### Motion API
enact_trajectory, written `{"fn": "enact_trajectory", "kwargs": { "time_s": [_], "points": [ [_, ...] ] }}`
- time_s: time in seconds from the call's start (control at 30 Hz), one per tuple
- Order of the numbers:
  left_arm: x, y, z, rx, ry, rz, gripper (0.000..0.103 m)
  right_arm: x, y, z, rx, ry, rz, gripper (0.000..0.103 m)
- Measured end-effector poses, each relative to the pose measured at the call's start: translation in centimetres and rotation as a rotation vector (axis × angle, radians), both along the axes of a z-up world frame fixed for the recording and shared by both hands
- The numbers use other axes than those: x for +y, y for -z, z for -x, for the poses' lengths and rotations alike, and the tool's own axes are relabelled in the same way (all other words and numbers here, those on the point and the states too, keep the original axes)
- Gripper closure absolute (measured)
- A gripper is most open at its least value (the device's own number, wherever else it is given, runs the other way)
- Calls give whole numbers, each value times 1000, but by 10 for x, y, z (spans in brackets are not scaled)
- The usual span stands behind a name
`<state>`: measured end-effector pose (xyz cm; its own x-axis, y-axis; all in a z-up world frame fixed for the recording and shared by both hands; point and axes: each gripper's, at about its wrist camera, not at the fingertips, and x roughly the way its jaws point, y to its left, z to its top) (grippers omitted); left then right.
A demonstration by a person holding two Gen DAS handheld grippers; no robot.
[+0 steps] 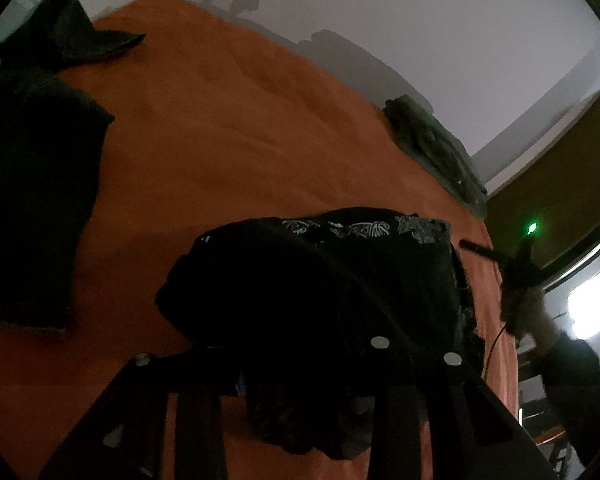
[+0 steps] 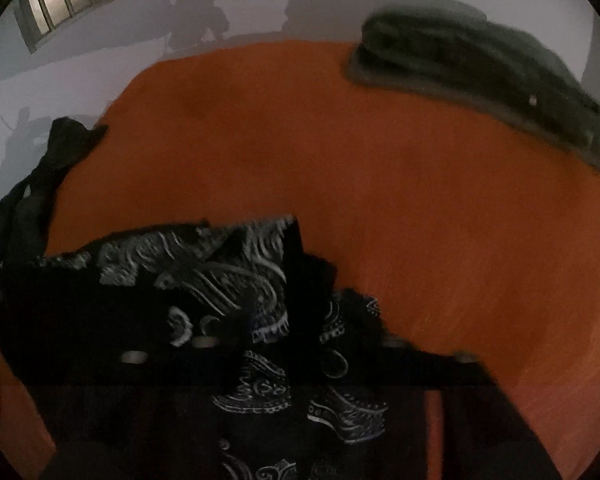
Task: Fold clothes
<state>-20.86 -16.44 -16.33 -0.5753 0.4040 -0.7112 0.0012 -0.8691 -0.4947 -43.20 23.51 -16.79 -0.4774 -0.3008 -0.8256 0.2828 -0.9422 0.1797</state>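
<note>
no readable text, labels or numbers in either view.

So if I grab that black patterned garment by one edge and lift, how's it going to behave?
Probably floppy: the patterned garment lies crumpled in soft folds on the orange sheet, so it would likely drape and sag from the grip. It looks thin, hence probably light. Pushed, it would likely bunch up rather than slide flat, since its layers already overlap loosely.

Black garment with white paisley print, orange bedsheet, grey-green folded cloth.
</note>
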Motion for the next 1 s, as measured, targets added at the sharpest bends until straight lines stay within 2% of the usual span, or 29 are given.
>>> {"fn": "enact_trajectory", "kwargs": {
  "time_s": [0.03,0.07,0.13,0.2,0.3,0.33,0.37,0.4,0.43,0.53,0.67,0.77,0.8,0.87,0.93,1.0],
  "points": [
    [-1,-1,-1,-3,4,3,69,0,-6,1,11,-24,43,31],
    [-1,1,-1,-9,5,5,68,0,-12,3,23,-48,85,24],
    [-1,4,0,-21,7,9,68,-7,-11,11,0,-121,144,21],
    [-2,5,-2,-18,-1,-6,67,-18,3,27,-65,-184,143,21],
    [-1,6,-7,-2,8,3,67,-24,34,53,-174,-158,109,21],
    [0,5,-10,12,11,19,73,-23,44,59,-210,-137,102,24],
    [1,3,-13,31,14,25,81,-18,51,62,-236,-111,114,55],
    [2,1,-18,51,19,28,85,-15,47,58,-209,-114,136,78],
    [3,-1,-22,71,23,31,88,-11,42,54,-181,-116,159,95],
    [9,-9,-32,109,42,43,88,10,-4,12,41,-87,229,99],
    [19,-23,-26,151,77,21,89,55,-56,-42,209,31,295,100],
    [34,-37,-3,171,113,22,89,94,-98,-83,328,147,320,100],
    [38,-37,8,153,112,46,89,100,-103,-81,324,157,302,100],
    [45,-33,34,103,99,105,89,102,-96,-61,256,162,214,100],
    [45,-13,58,19,67,139,89,96,-60,-29,118,179,145,99],
    [43,6,76,-69,33,167,81,93,-21,0,-23,185,94,96]
  ]
}}
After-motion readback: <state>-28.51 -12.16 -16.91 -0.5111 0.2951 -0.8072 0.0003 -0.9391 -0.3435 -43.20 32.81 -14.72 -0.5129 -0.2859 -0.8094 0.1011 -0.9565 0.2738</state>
